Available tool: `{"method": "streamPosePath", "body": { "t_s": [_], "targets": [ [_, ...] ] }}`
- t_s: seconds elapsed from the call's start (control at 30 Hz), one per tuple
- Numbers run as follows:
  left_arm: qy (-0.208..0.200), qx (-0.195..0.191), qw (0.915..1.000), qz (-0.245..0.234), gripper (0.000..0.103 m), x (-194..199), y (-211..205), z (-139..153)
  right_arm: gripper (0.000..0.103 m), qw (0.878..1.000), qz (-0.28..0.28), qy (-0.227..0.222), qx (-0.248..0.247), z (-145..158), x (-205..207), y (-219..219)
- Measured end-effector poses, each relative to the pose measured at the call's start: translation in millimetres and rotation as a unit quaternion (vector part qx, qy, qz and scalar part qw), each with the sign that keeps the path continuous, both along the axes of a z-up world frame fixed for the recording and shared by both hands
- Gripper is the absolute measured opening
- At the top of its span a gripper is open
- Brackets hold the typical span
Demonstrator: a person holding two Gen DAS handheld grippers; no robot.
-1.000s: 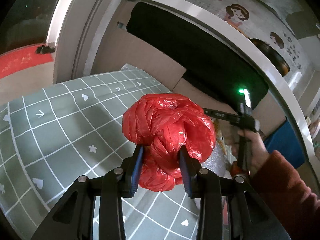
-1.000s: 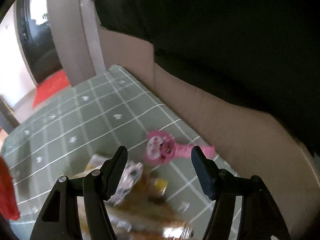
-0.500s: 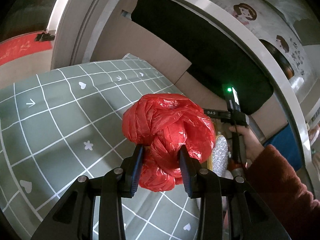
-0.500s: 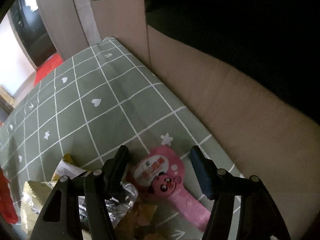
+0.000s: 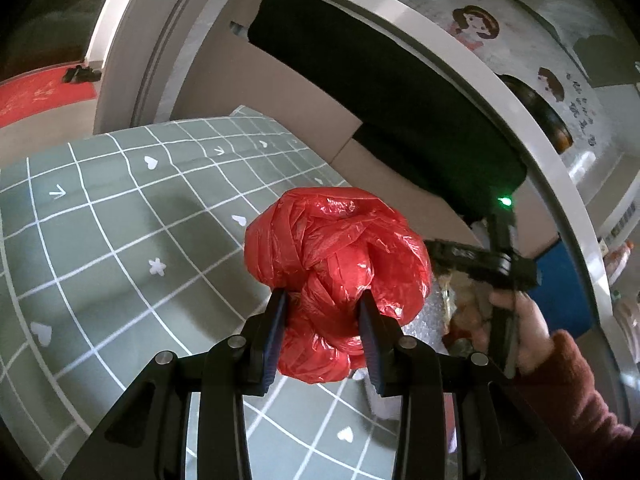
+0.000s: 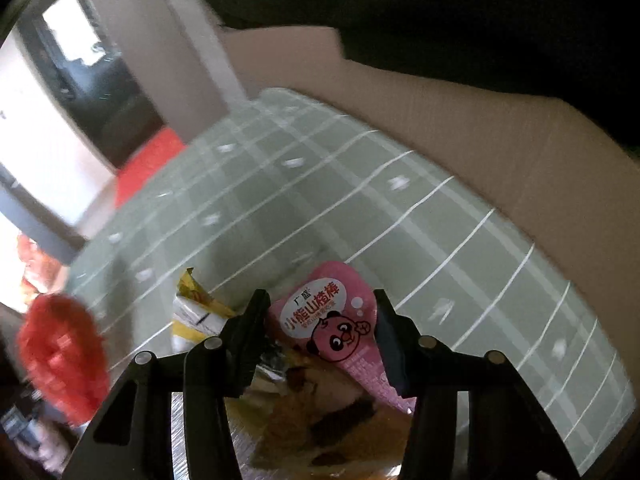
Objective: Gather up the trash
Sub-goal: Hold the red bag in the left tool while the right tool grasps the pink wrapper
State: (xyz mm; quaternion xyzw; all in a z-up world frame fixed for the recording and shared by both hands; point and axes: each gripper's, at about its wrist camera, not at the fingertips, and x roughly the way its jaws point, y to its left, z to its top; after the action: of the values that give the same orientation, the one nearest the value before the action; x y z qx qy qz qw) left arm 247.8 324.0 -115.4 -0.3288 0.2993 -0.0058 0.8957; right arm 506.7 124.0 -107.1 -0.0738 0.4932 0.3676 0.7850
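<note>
A crinkled, glossy red plastic bag [image 5: 336, 264], bunched into a knotted ball, was clamped between the blue-padded jaws of the left gripper [image 5: 323, 326] above the green grid-patterned mat [image 5: 120, 220]. The right gripper [image 6: 320, 334] had its jaws closing around a flat pink wrapper [image 6: 332, 320] with a rounded head and cartoon bear print, which lay on the mat beside crumpled yellow and foil wrappers [image 6: 196, 312]. A smooth cardboard sheet [image 6: 460, 136] bordered the mat.

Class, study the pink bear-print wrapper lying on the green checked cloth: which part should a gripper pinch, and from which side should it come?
Pinch the pink wrapper across its wide rounded head, coming from above: it lies flat, and the right gripper already straddles that head, jaws closing.
</note>
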Motion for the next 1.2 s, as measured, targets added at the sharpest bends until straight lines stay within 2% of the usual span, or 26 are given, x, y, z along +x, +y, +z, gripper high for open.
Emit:
{"method": "streamPosePath", "body": {
  "t_s": [0.13,0.3,0.43,0.6,0.9,1.03,1.2],
  "targets": [
    [0.0,0.003,1.0,-0.008,0.036,-5,-11,5,0.048,0.999,0.022,-0.015,0.023,19,-43,-10],
    [-0.02,0.026,0.9994,-0.009,0.036,-14,-25,29,0.048,0.994,0.01,-0.107,0.038,56,-89,-31],
    [-0.038,0.048,0.9981,-0.005,0.036,-21,-37,52,0.048,0.985,-0.004,-0.161,0.06,93,-112,-53],
    [-0.057,0.083,0.9948,-0.017,0.036,-24,-63,76,0.048,0.978,-0.023,-0.193,0.076,121,-136,-83],
    [-0.093,0.131,0.9854,-0.056,0.036,-25,-123,115,0.048,0.959,-0.104,-0.24,0.111,151,-191,-180],
    [-0.106,0.142,0.9799,-0.092,0.036,-23,-164,127,0.048,0.949,-0.142,-0.259,0.112,157,-216,-227],
    [-0.126,0.164,0.9671,-0.148,0.036,-21,-230,137,0.048,0.937,-0.193,-0.264,0.123,158,-239,-284]
  ]
}}
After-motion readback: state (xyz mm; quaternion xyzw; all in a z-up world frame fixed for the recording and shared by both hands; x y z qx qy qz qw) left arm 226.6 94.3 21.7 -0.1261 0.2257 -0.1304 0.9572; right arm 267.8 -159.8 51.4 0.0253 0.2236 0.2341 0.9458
